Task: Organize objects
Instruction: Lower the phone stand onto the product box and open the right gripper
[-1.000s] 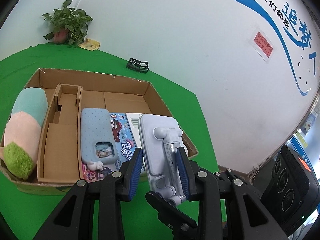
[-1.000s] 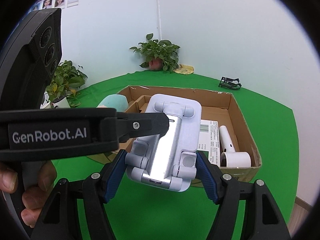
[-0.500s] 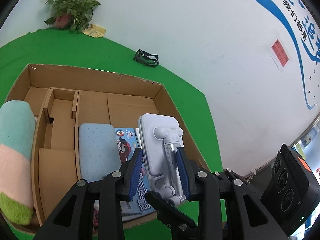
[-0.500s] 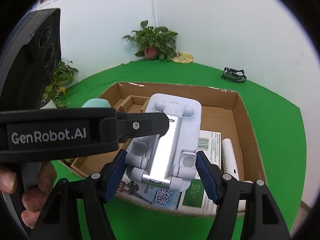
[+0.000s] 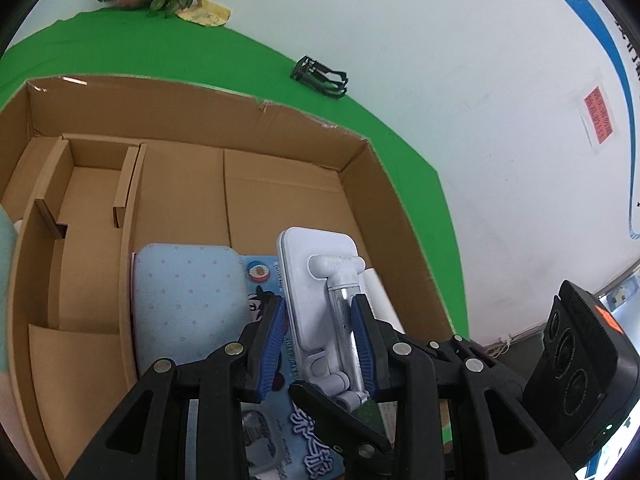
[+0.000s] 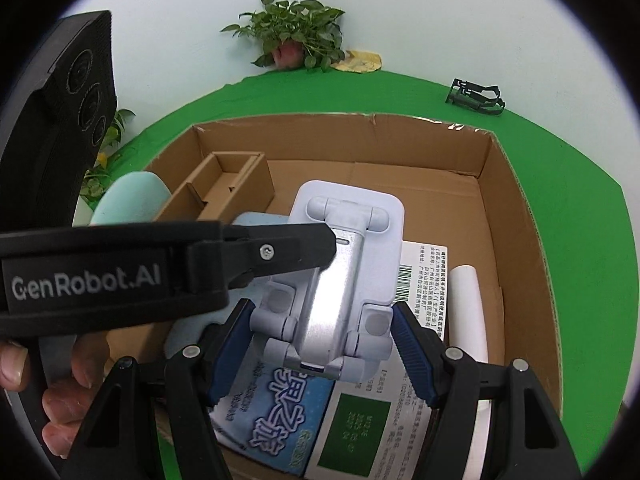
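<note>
A white folding phone stand (image 5: 320,280) with a metal arm hangs over the open cardboard box (image 5: 304,120). Both grippers hold it. My left gripper (image 5: 320,340) is shut on the stand's plate and arm. In the right wrist view, my right gripper (image 6: 324,344) is shut on the hinged lower end of the stand (image 6: 340,280), blue pads against both sides. The left gripper's black finger (image 6: 280,252) crosses in from the left, with a person's hand (image 6: 72,396) below it. The stand is above a blue book (image 6: 272,416) and a white printed box (image 6: 420,276).
Inside the box lie a light-blue dotted pad (image 5: 188,292), a white cylinder (image 6: 468,312), a pastel plush (image 6: 132,196) and a cardboard divider (image 5: 96,200). On the green cloth behind it sit a black wire cage (image 5: 320,76) and a potted plant (image 6: 296,36).
Both grippers have carried the stand forward and down, from in front of the box to over its near right part. The grip on the stand is unchanged.
</note>
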Demonstrator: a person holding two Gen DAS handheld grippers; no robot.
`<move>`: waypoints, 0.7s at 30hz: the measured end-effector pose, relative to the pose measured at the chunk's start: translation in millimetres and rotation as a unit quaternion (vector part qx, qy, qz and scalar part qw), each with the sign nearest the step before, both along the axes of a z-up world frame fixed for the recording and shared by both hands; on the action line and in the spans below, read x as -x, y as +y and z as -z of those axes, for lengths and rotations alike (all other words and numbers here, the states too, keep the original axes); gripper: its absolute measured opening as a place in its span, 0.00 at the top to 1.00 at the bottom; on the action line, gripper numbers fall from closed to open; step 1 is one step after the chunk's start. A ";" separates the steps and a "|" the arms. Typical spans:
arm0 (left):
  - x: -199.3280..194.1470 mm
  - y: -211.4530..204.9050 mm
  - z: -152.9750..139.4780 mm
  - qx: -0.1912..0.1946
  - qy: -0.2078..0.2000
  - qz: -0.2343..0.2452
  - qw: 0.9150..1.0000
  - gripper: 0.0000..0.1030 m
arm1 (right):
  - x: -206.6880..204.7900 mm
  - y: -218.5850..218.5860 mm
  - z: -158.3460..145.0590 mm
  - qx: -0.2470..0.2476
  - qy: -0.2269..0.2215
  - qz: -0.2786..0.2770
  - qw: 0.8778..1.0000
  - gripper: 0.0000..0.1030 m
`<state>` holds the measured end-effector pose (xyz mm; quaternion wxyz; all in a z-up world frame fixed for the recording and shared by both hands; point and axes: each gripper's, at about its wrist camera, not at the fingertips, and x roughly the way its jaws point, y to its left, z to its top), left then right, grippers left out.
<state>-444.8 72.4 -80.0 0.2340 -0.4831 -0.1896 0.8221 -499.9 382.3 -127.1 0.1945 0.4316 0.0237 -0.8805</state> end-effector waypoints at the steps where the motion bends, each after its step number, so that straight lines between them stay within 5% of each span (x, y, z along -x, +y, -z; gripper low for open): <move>1: 1.8 0.3 4.4 0.002 -0.005 -0.001 1.000 0.71 | 3.1 0.1 3.5 0.002 -0.006 0.000 1.000 0.33; 8: 8.7 -1.4 24.9 -0.008 -0.036 -0.011 0.999 0.66 | 10.8 -0.1 17.9 0.000 -0.026 0.002 1.000 0.33; 14: -8.8 -6.0 0.2 -0.001 -0.006 -0.010 1.000 0.50 | 6.9 3.2 14.6 0.017 -0.029 0.004 0.999 0.32; 18: -43.0 -23.3 -36.4 0.025 0.057 -0.041 0.997 0.37 | -14.9 13.7 -3.9 0.030 0.033 0.034 0.998 0.12; 20: -69.6 -30.9 -55.2 0.079 0.123 -0.070 0.987 0.18 | -35.0 17.7 -13.5 0.029 0.079 0.052 0.995 0.00; 21: -89.8 -33.2 -63.6 0.129 0.170 -0.096 0.972 0.11 | -43.7 17.4 -15.2 0.025 0.093 0.052 0.994 0.01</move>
